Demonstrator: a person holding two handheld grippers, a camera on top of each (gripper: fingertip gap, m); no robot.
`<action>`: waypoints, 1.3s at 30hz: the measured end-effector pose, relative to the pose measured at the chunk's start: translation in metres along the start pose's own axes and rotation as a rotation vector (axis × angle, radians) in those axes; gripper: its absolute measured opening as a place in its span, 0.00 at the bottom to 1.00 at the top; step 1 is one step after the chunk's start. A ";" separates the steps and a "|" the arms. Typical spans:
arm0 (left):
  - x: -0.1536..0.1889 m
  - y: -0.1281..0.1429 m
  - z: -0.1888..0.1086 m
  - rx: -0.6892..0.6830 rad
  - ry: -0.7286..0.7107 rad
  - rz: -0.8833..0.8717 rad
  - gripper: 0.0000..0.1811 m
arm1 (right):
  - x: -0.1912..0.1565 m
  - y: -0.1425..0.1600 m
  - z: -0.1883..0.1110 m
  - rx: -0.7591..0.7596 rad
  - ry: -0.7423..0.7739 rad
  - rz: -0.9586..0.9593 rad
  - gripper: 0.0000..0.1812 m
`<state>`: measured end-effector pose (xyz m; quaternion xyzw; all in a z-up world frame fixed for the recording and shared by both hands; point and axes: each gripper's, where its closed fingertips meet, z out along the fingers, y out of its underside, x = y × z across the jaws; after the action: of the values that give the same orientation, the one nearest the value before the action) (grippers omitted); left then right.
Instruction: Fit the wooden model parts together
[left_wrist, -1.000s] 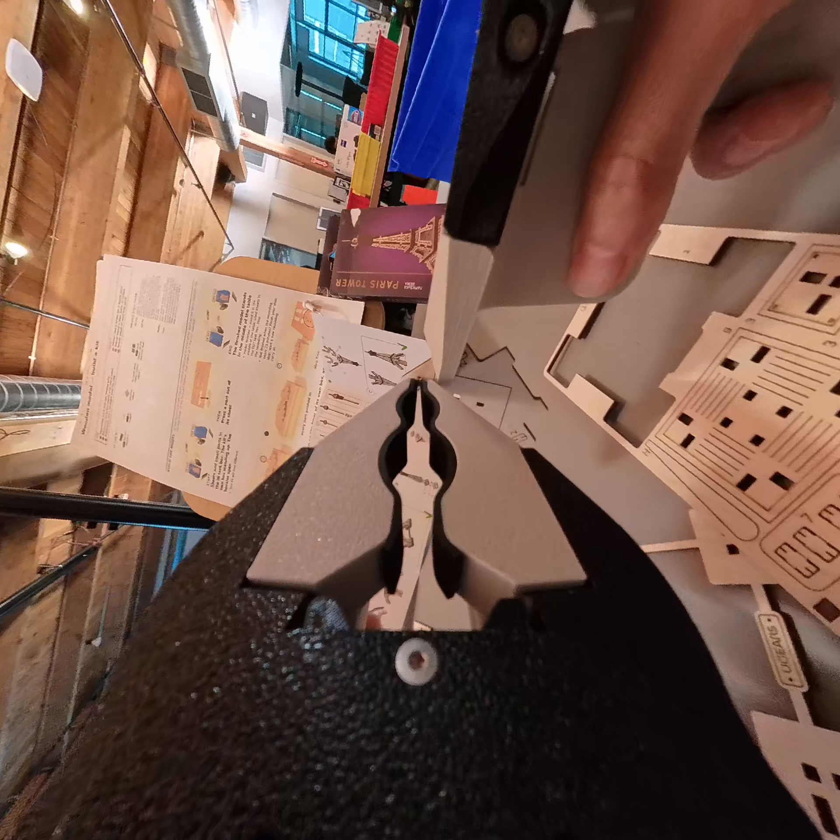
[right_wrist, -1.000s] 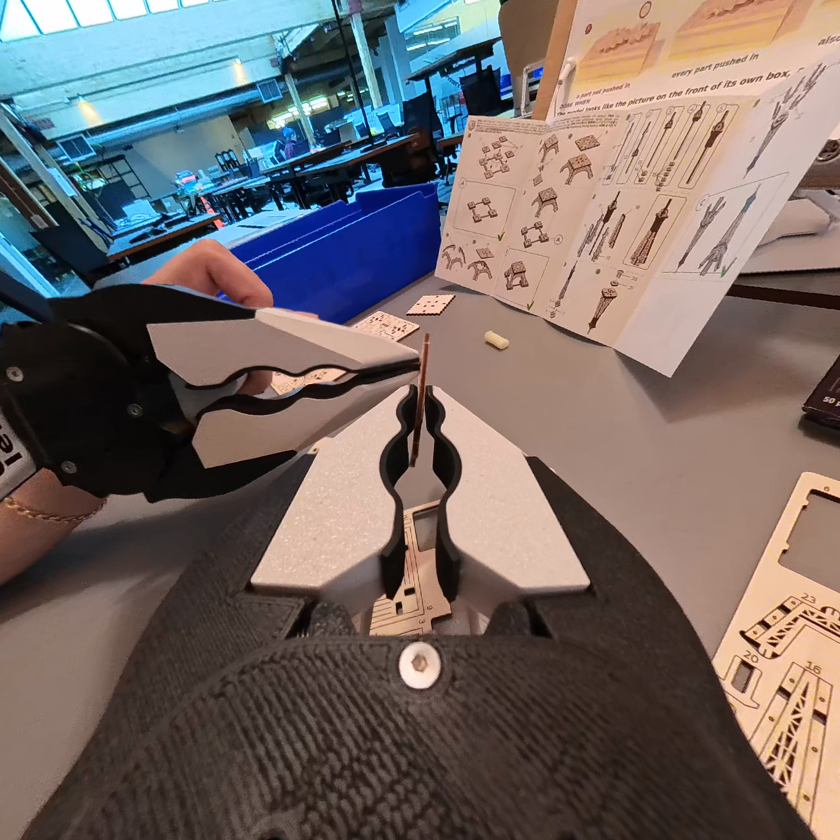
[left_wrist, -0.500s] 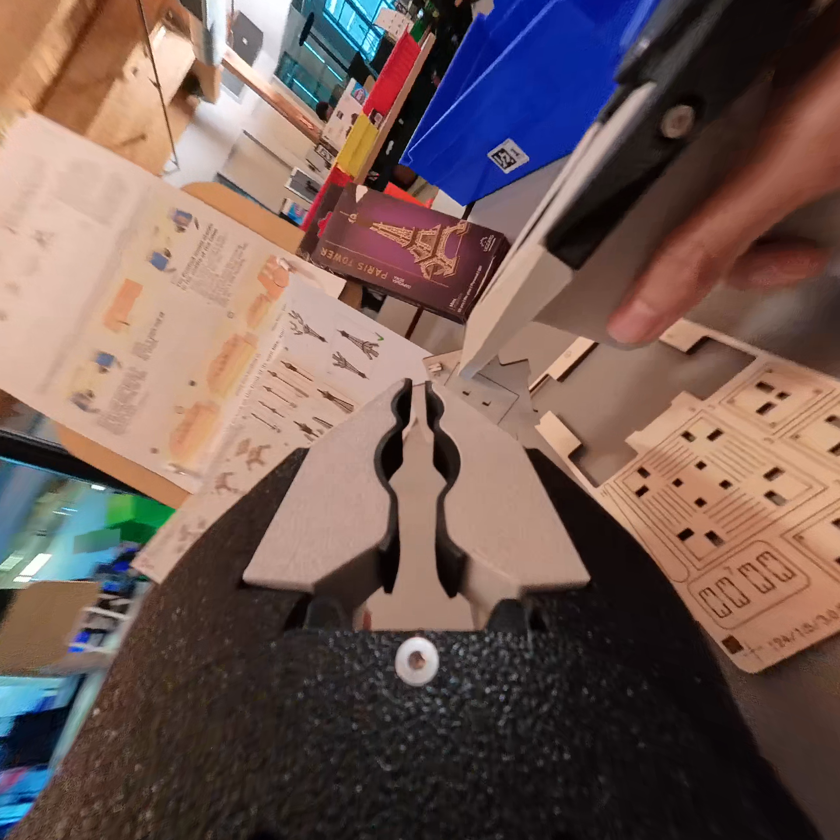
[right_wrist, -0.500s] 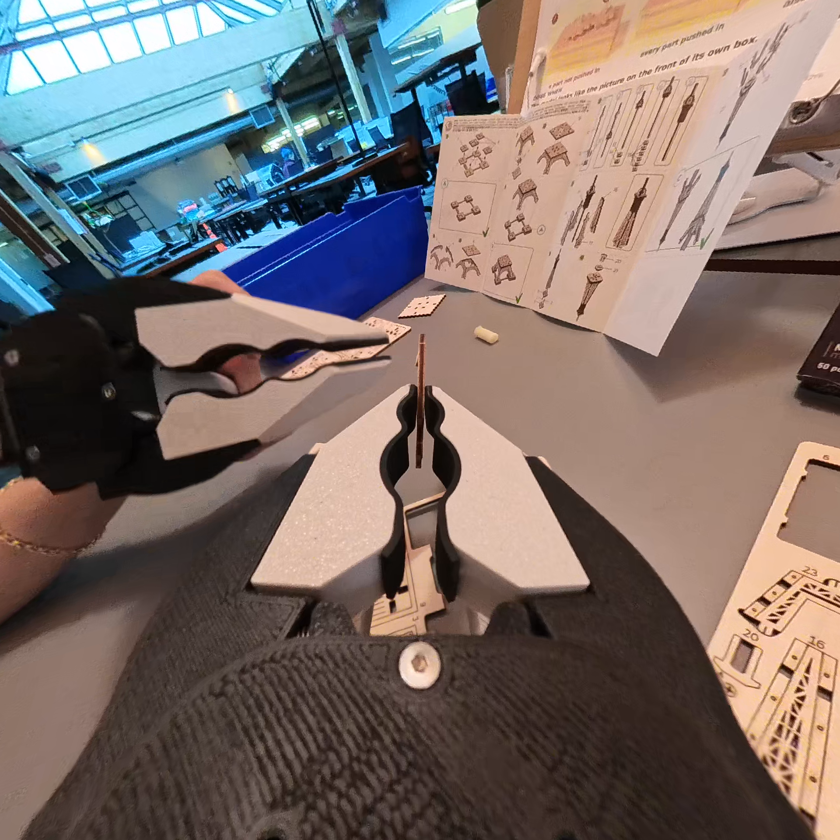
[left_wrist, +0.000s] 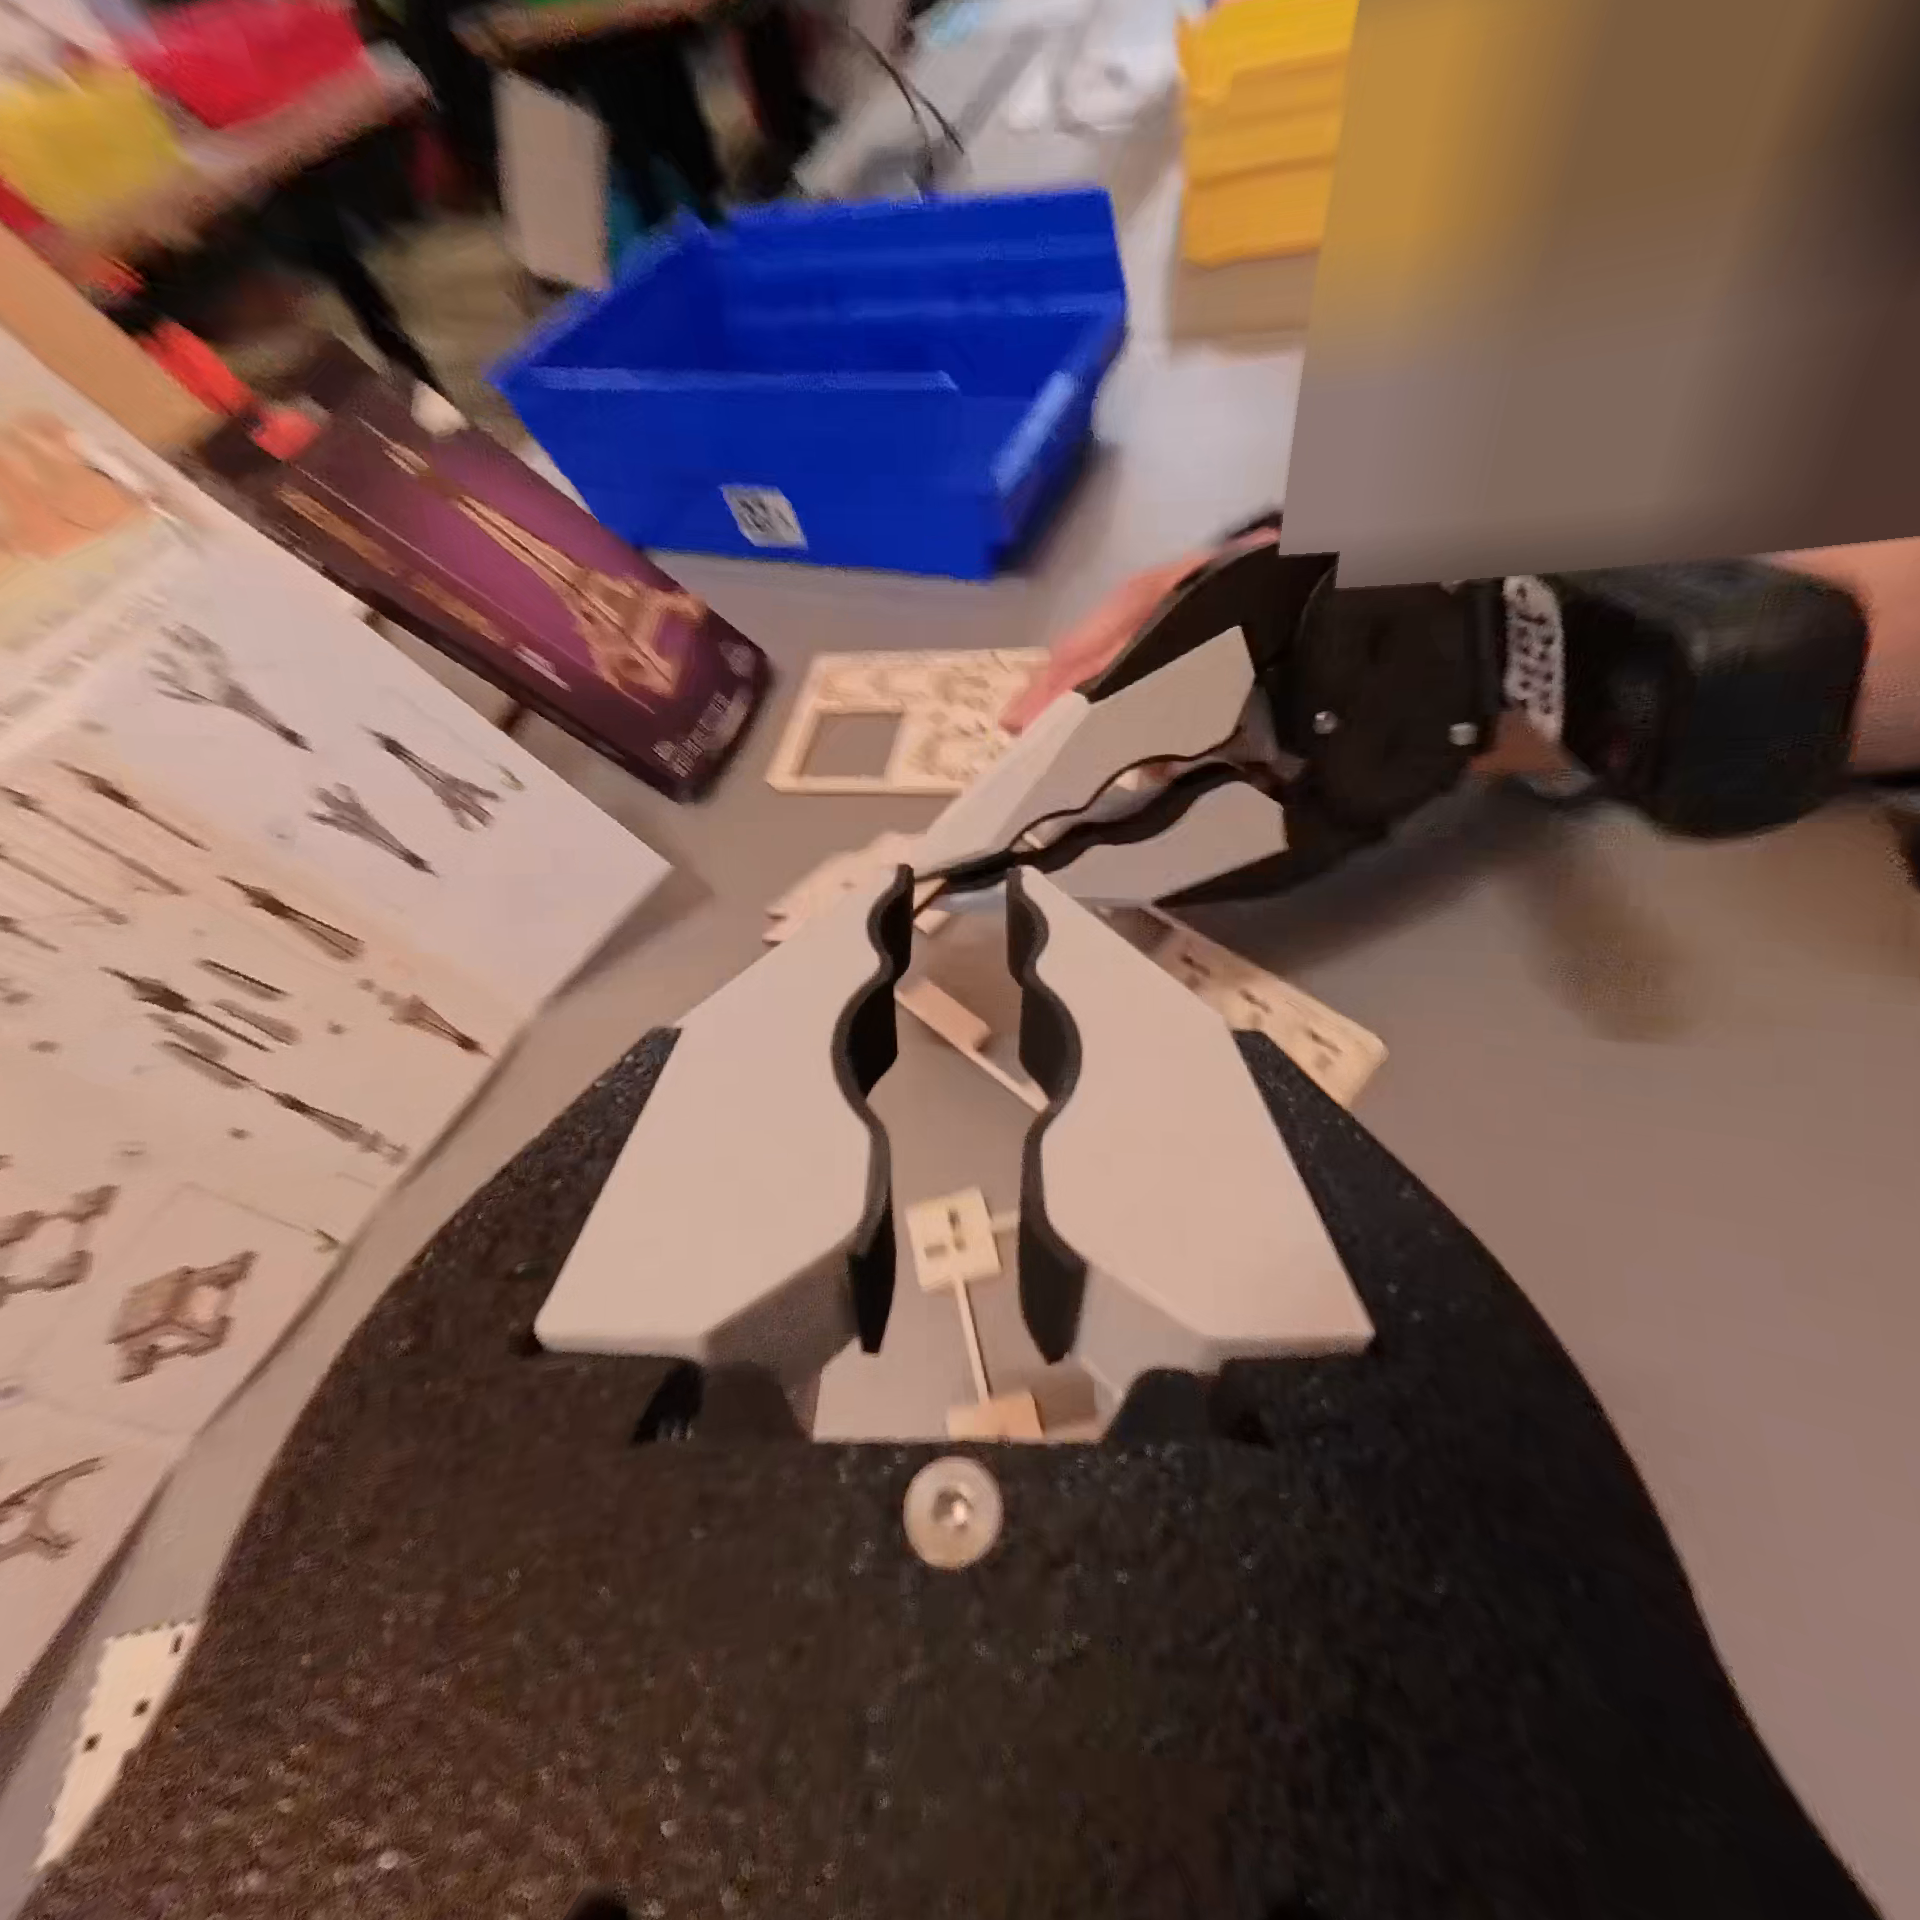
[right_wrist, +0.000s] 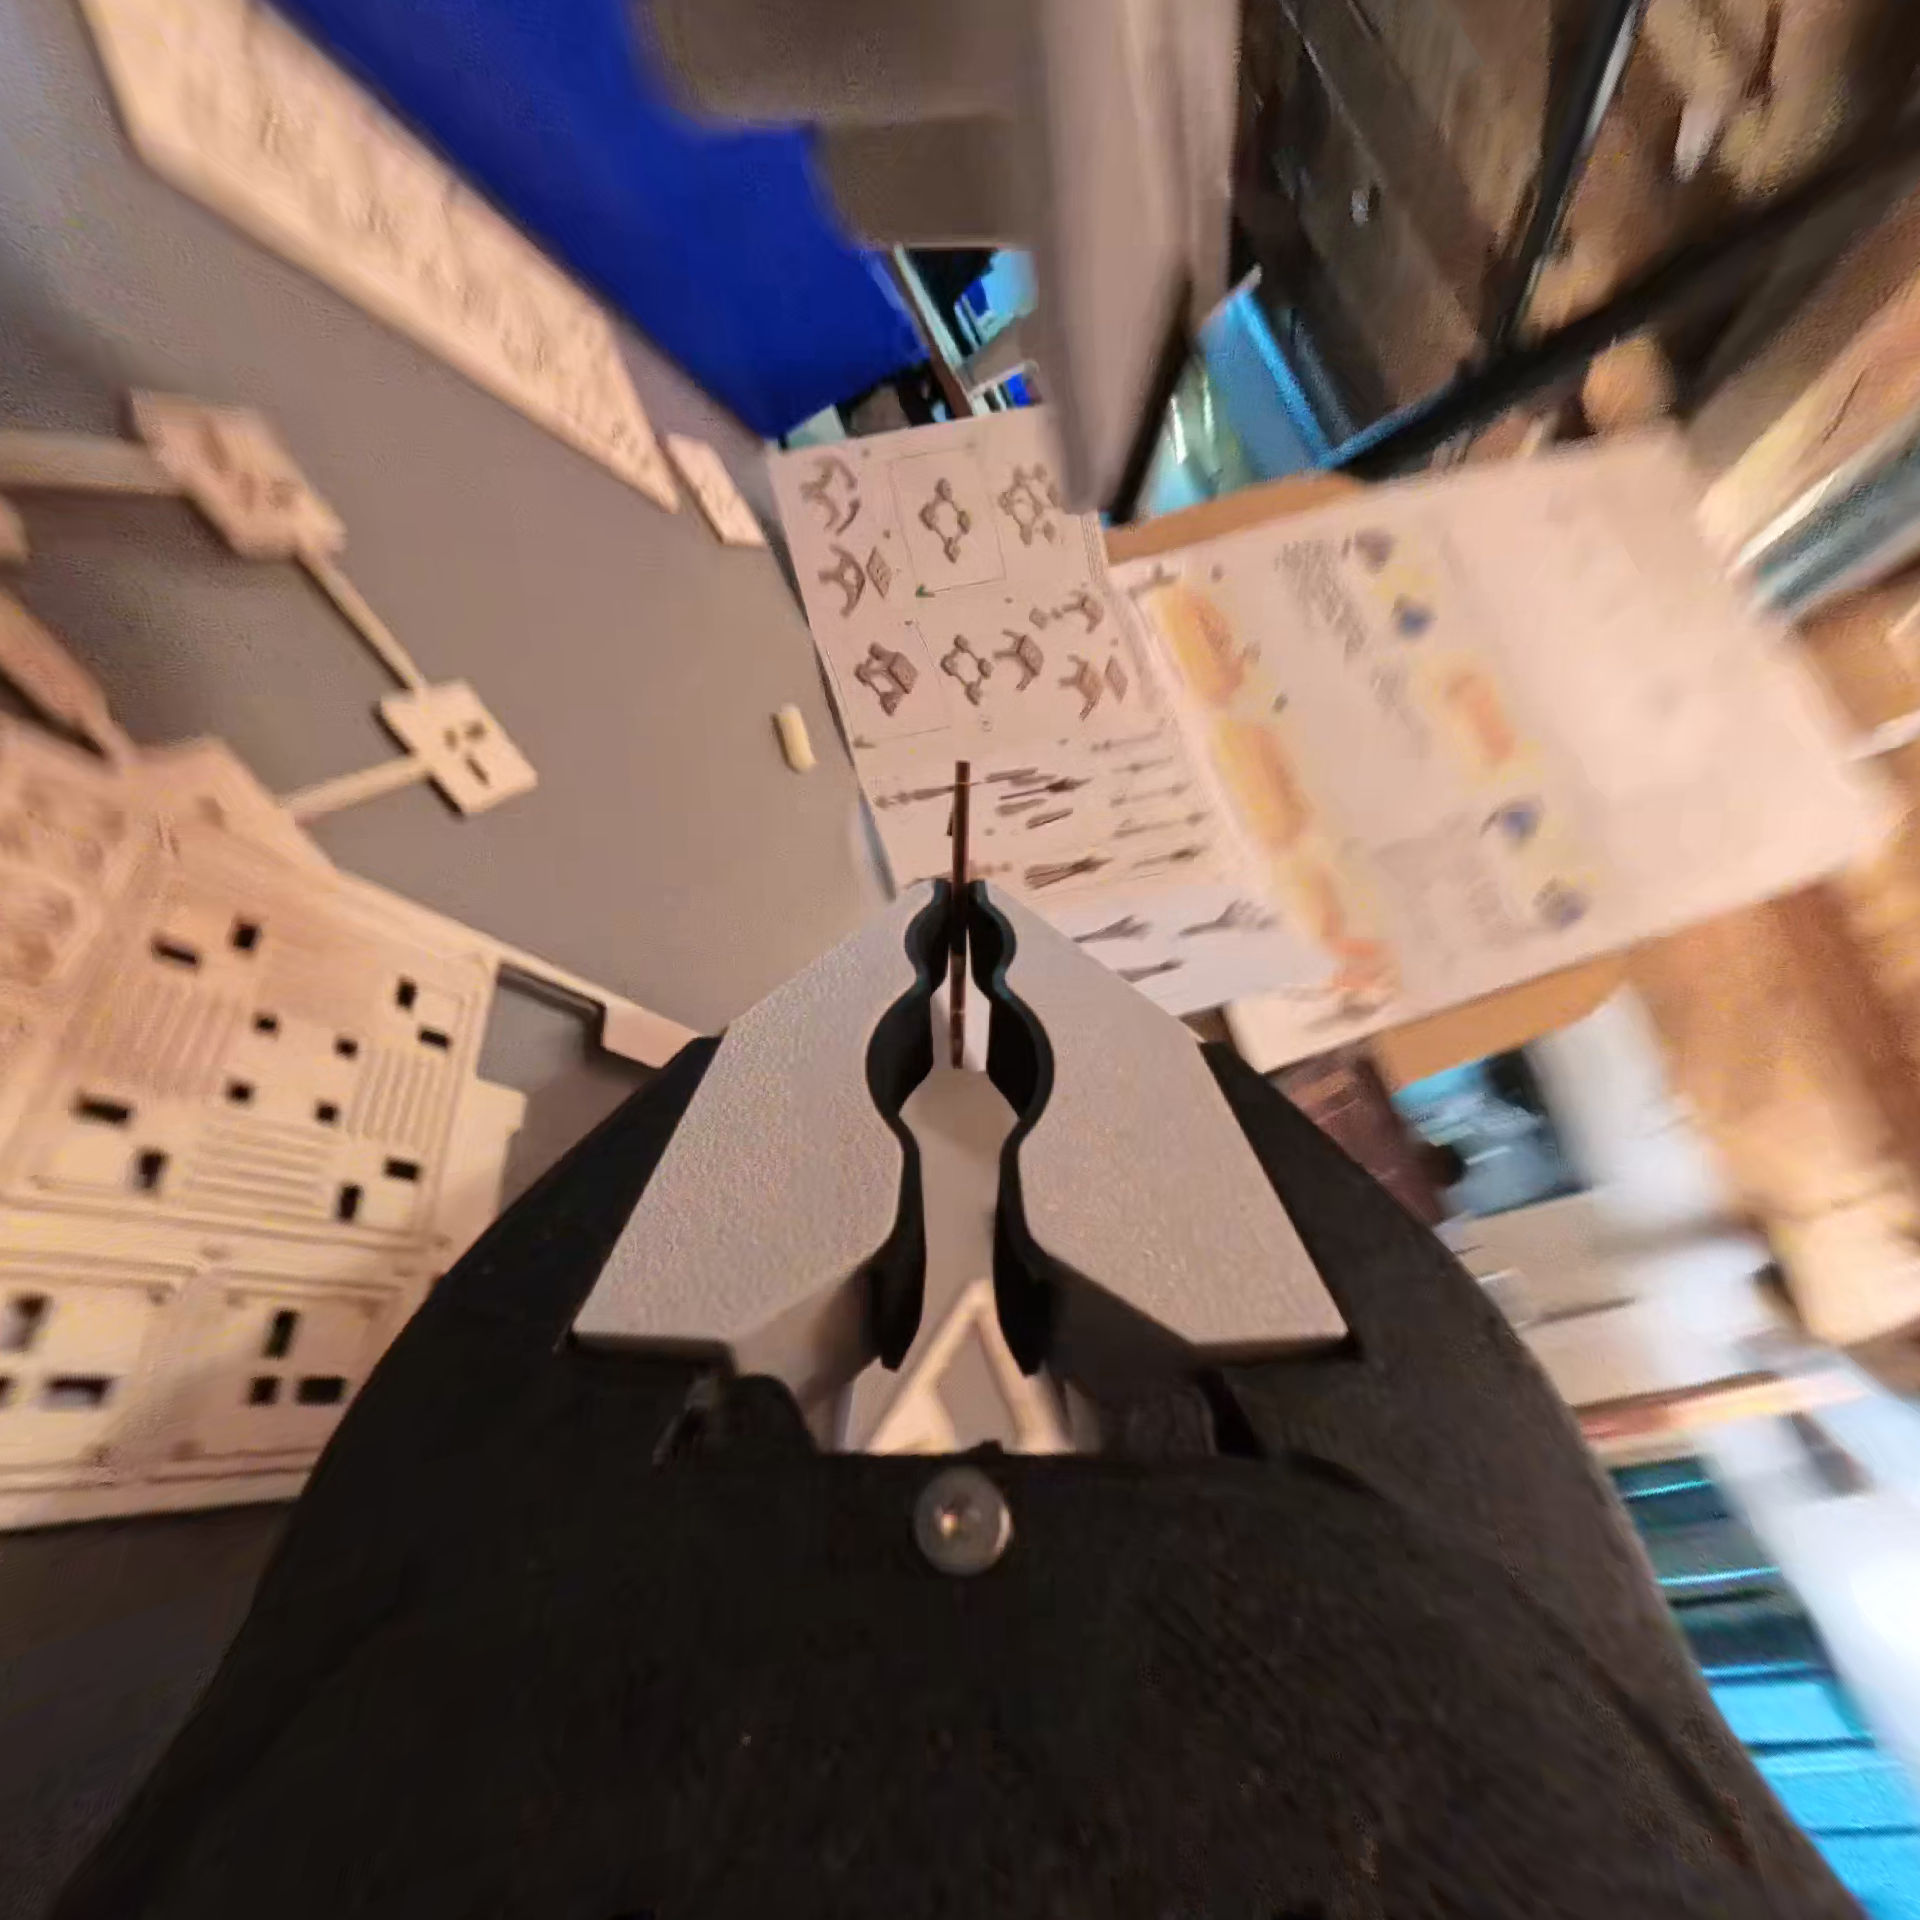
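In the right wrist view my right gripper (right_wrist: 961, 896) is shut on a thin wooden part (right_wrist: 961, 821), seen edge-on and sticking out past the fingertips. In the left wrist view my left gripper (left_wrist: 958, 891) is open and empty above the grey table. The right gripper (left_wrist: 1003, 860) comes in from the right, its tips just beyond the left fingertips. A small square wooden piece on a thin sprue (left_wrist: 951, 1236) lies on the table under the left jaws. A large laser-cut wooden sheet (right_wrist: 208, 1091) lies to the left of the right gripper.
A blue bin (left_wrist: 831, 416) stands at the back, with a purple model box (left_wrist: 520, 592) and a cut-out wooden sheet (left_wrist: 904, 727) in front of it. Propped instruction sheets (left_wrist: 260, 883) fill the left. A small pale cylinder (right_wrist: 793, 738) lies near them. There is about 7 cm between the tips of the two grippers.
My left gripper has opened and swung round to face the blue bin. My right gripper has rolled sideways, still shut on the thin part. Both views are blurred by motion.
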<state>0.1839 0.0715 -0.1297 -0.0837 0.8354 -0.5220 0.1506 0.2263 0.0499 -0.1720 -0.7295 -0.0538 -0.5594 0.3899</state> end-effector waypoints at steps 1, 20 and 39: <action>0.002 0.007 -0.002 -0.059 0.049 -0.009 0.08 | -0.005 -0.005 0.002 0.010 0.011 -0.146 0.00; -0.042 0.091 0.016 -0.460 -0.051 -0.403 0.36 | -0.045 -0.005 0.024 -0.093 0.025 -0.678 0.01; -0.038 0.079 0.025 -0.244 0.006 -1.059 0.36 | -0.007 -0.010 0.016 -0.123 0.246 -0.679 0.00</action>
<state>0.2295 0.0965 -0.2048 -0.5086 0.7339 -0.4259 -0.1462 0.2308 0.0699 -0.1741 -0.6194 -0.2118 -0.7426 0.1412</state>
